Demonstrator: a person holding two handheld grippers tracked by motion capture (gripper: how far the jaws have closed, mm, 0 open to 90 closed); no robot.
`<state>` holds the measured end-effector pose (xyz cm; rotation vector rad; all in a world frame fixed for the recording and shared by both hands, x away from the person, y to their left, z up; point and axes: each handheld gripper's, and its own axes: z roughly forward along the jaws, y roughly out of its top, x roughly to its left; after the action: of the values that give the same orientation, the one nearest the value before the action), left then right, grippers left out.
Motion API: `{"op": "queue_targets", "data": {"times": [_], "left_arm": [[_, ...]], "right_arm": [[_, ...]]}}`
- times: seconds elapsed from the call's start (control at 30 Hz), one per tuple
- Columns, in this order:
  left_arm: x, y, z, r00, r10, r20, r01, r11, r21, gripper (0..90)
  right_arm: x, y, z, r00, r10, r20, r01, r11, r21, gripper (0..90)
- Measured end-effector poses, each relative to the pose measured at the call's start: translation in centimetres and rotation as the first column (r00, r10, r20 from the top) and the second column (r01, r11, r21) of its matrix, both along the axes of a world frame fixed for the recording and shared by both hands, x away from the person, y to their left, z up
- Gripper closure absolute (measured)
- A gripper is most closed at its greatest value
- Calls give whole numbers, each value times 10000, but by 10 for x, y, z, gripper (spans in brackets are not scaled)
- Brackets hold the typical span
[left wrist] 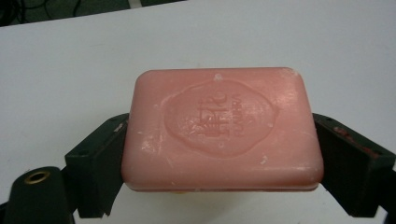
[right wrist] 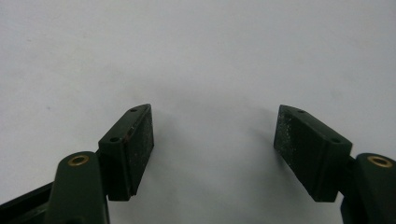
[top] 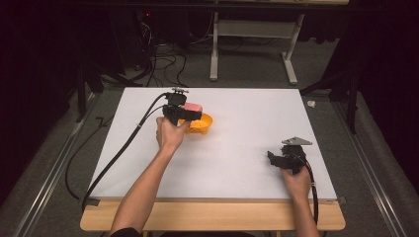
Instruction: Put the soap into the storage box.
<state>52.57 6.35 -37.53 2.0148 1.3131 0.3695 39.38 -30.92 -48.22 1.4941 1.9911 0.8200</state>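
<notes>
The left gripper (top: 190, 114), seen in the high view at the upper middle of the frame, was clamped on a pink soap bar (top: 193, 107) held directly above an orange bowl (top: 203, 123) on the white table (top: 237, 158). The right gripper (top: 274, 159) sat at the lower right of the frame, low over bare table and well apart from the bowl; its jaws could not be read from here.

In the left gripper view, the soap bar (left wrist: 219, 128) occupied the centre of the frame, stamped face up and level, with one black jaw pressed against each short end. A thin yellow edge showed just under the bar at the bottom centre, probably the bowl.

In the right gripper view, the right gripper (right wrist: 212, 149) stood with its jaws spread wide and nothing between them, over plain white table (right wrist: 196, 51).

Judged step: placing the soap in the bowl. To do it well, the bar should be kept level, centred over the bowl, lowered until near its floor, and only then released, since soap is slick and could skid off the rim.
</notes>
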Motion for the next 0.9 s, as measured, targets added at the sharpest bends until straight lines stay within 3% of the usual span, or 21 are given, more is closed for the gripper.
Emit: {"op": "queue_targets", "data": {"times": [0.9], "left_arm": [[12, -15, -25, 9988, 176, -456, -166, 9996, 208, 132]], "right_arm": [[0, 0, 0, 10000, -3, 0, 3, 10000, 1, 292]]}}
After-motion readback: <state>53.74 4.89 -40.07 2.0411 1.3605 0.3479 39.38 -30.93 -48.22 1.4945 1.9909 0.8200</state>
